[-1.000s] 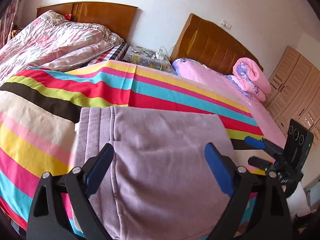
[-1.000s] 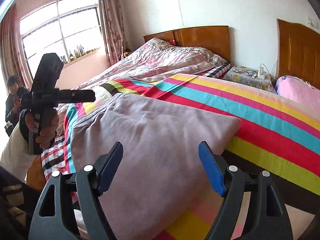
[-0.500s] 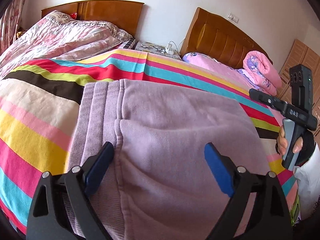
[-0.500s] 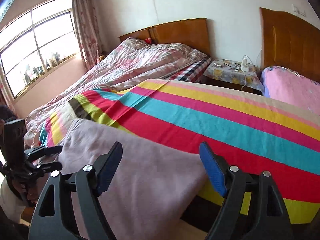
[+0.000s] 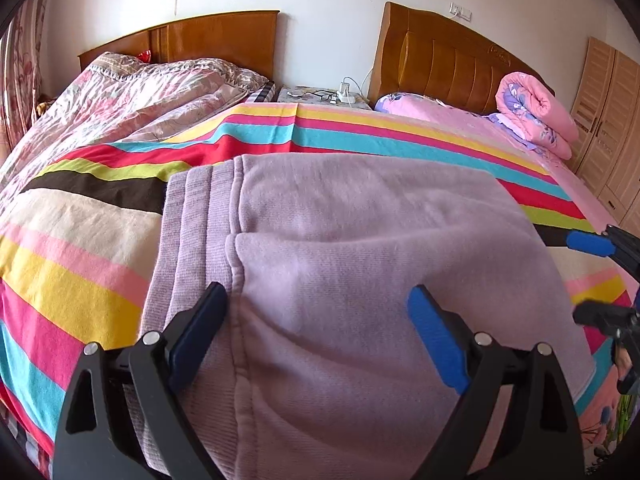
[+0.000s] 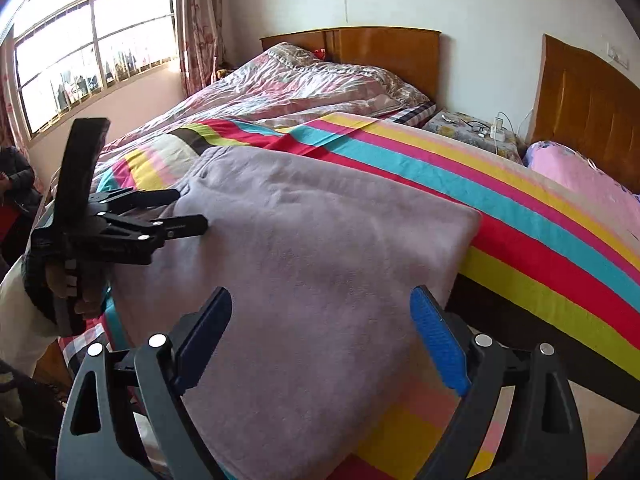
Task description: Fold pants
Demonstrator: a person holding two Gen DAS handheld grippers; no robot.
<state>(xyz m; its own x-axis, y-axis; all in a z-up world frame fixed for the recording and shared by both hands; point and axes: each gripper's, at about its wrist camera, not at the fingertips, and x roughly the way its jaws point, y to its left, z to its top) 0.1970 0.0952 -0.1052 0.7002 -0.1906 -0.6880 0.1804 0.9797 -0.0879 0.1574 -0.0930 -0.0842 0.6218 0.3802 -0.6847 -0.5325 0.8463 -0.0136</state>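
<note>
Folded lilac pants (image 5: 360, 264) lie flat on a striped blanket (image 5: 80, 240); their ribbed waistband (image 5: 192, 216) is at the left. My left gripper (image 5: 316, 320) is open and empty, just above the pants' near left part. In the right wrist view the pants (image 6: 320, 248) fill the middle. My right gripper (image 6: 320, 324) is open and empty over their near right edge. The left gripper (image 6: 184, 212) shows there at the pants' left side, the right gripper (image 5: 596, 276) in the left wrist view at the far right.
A quilted bed (image 5: 120, 104) lies at the back left, a pink bed (image 5: 480, 128) with a rolled quilt (image 5: 536, 112) at the back right. A nightstand (image 5: 324, 94) with cables stands between them. A window (image 6: 92, 40) and a seated person (image 6: 16, 184) are on the left.
Both grippers have shifted over the pants and stay open. The right wrist view has swung back left toward the pants. The pants have not moved.
</note>
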